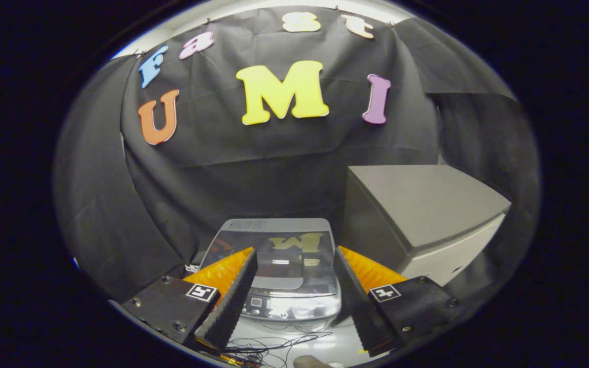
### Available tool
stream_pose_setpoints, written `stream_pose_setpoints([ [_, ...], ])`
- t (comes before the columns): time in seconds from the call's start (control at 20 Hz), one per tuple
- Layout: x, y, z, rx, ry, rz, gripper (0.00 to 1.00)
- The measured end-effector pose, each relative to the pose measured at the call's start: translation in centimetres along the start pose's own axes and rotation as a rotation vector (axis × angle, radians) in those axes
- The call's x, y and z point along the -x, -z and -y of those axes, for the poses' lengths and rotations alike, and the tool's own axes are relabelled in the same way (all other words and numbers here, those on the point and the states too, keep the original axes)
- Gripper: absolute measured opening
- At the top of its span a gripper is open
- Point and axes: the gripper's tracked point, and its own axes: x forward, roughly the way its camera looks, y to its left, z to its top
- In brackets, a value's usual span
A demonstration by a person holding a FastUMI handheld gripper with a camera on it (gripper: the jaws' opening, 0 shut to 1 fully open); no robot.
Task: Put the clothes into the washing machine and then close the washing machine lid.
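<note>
Gripper view. Gripper (294, 301) spread wide, nothing between the fingers (230, 301); black ribbed pads facing inward, orange backs behind.

Between and just beyond the fingers: a small top-loading washer (279, 243) on a pale tabletop (315, 347). Lid (274, 255) lying flat and shut, glossy and dark, mirroring the booth wall. Control strip (284, 306) at the near edge, pale hinge band at the far edge. So the washer faces the gripper, long axis running near to far, the lid most likely swinging up and back from the near lip.

Lid judged stiff, light, smooth and slippery; glass or clear plastic, so worth a gentle touch. Best hold: the near front lip, a finger hooked under or pinching the edge, not the slick flat face. Washer itself probably light enough to slide if pushed hard.

No clothes made out here; cannot tell whether already inside under the reflective lid. If cloth, then soft, limp, light, best pinched at a bunched fold.

Right of the washer, just beside it: a grey box (417, 214), taller, top tilted in this lens. Thin dark wires (279, 345) strewn on the tabletop near the fingers, a snag risk.
</note>
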Motion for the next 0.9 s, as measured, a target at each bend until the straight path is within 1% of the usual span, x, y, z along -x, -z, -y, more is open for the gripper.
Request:
stream_pose_setpoints([
  [0.1, 2.1, 0.3, 2.8, 0.006, -0.010, 0.037, 0.94],
  [0.25, 5.7, 0.2, 8.0, 0.035, 0.005, 0.119, 0.94],
  [0.4, 8.9, 1.7, 12.7, 0.046, 0.005, 0.163, 0.94],
  [0.5, 11.4, 3.3, 16.3, 0.083, 0.037, 0.170, 0.94],
  [0.7, 16.0, 7.0, 22.1, 0.046, 0.070, 0.154, 0.94],
  [0.9, 19.8, 10.1, 26.5, 0.050, 0.093, 0.132, 0.94],
])
